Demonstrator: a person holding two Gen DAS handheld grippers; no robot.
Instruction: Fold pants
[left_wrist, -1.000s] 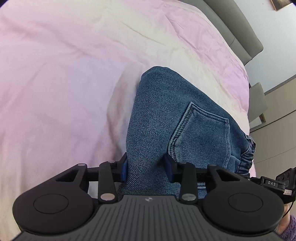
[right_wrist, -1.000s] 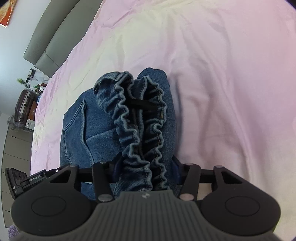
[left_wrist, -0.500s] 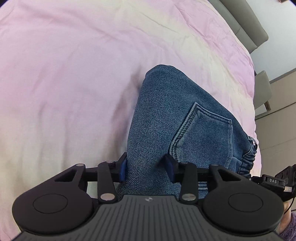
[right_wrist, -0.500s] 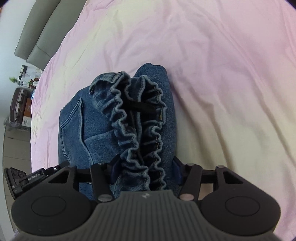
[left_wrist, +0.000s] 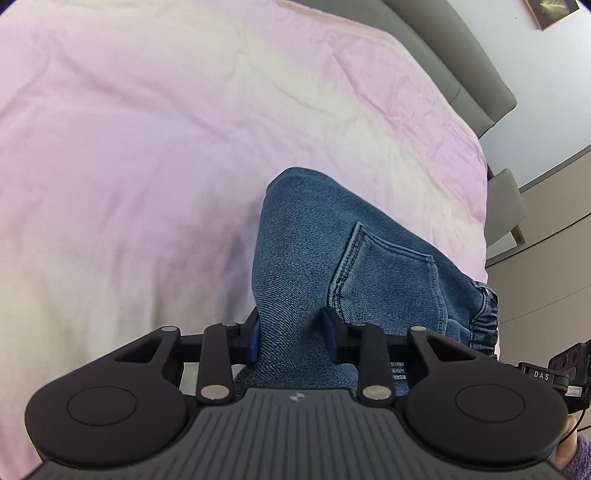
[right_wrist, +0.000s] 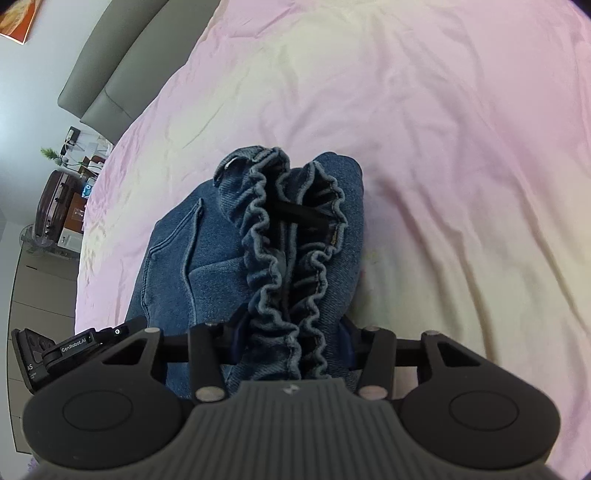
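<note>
Because the pants (left_wrist: 321, 254) are soft and floppy, thick bunches are squeezed in the left hand-held gripper (left_wrist: 291, 336) and, at the ruffled waistband (right_wrist: 291, 251), the right hand-held gripper (right_wrist: 291, 343), just closing tighter.

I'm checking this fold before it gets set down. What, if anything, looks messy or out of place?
Nothing looks damaged. The jeans are bunched, not flat: the ruffled elastic waistband gapes open between the right gripper fingers, while the left gripper pinches a thick wad beside the back pocket.
</note>
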